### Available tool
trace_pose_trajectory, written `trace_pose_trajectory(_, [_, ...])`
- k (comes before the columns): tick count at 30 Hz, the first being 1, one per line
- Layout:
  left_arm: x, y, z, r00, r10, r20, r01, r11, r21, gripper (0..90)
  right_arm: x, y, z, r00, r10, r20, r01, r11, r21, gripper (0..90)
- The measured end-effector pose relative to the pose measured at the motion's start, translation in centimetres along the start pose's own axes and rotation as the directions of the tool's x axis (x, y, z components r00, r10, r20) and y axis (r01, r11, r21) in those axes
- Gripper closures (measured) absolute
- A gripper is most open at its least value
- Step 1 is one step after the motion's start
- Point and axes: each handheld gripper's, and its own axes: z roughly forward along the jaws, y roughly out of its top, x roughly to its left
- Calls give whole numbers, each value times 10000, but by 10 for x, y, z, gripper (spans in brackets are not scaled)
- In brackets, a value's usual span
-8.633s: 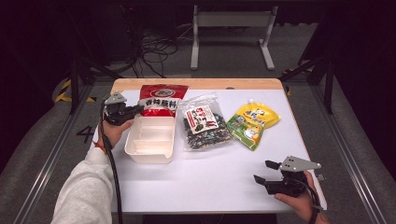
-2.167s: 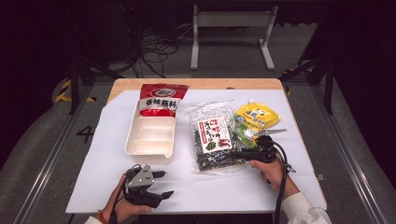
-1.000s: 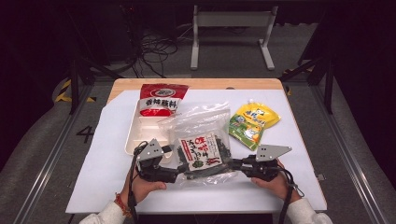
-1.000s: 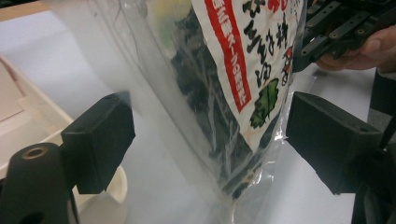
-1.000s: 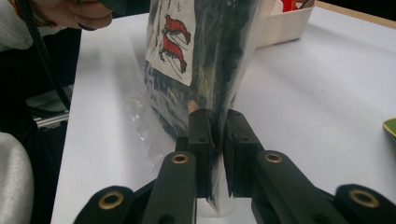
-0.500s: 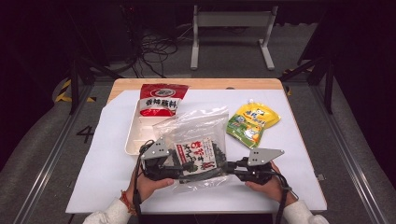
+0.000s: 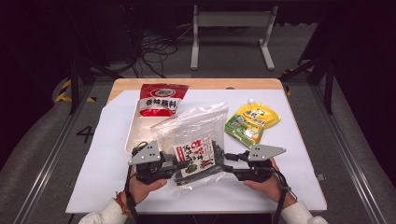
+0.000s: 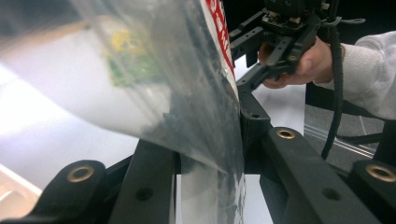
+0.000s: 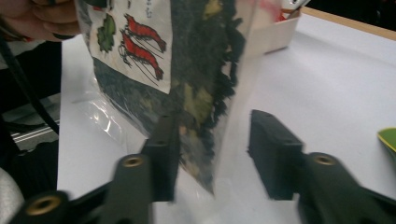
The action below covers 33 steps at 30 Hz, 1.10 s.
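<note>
Your left gripper point(image 7: 180, 164) has just closed on one crinkly clear bag point(image 7: 196, 140) of dark dried seaweed at the counter's point(image 7: 303, 154) near edge; your right gripper point(image 7: 229, 162), just opening, straddles its other side.

bags: 3 — clear seaweed bag point(image 7: 196, 144), red bag point(image 7: 161, 99), yellow bag point(image 7: 252, 121) | trays: 1 — white tray point(image 7: 135, 135) | grippers: 2 — left gripper point(image 7: 175, 165), right gripper point(image 7: 229, 163) | tables: 1 point(image 7: 299, 154)

Relative to the tray point(image 7: 133, 135): the seasoning packet point(image 7: 162, 99) lies on its far end; the seaweed bag point(image 7: 195, 142) overlaps its right edge; the pouch point(image 7: 252, 122) lies farther right.
</note>
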Motion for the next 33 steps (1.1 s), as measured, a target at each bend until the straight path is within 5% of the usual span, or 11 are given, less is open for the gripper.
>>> trace_pose_trajectory(14, [-4, 11, -14, 9987, 454, 238, -444, 9983, -376, 739, 2, -2, -23, 9991, 210, 382, -225, 9990, 396, 362])
trace_pose_trajectory(17, [-4, 13, -15, 9985, 514, 192, -505, 9977, -450, 739, 0, -6, -24, 9883, 193, 1510, -364, 9932, 1108, 318])
trace_pose_trajectory(27, [0, 28, -19, 9972, 745, -84, -750, 9926, -954, 739, -1, -22, -34, 9704, 184, 2409, -620, 9827, 1747, 275])
trace_pose_trajectory(33, [10, 35, -29, 9958, 796, -449, -848, 9880, -1294, 739, -4, -24, -36, 9639, 364, 2638, -824, 9828, 1654, 267])
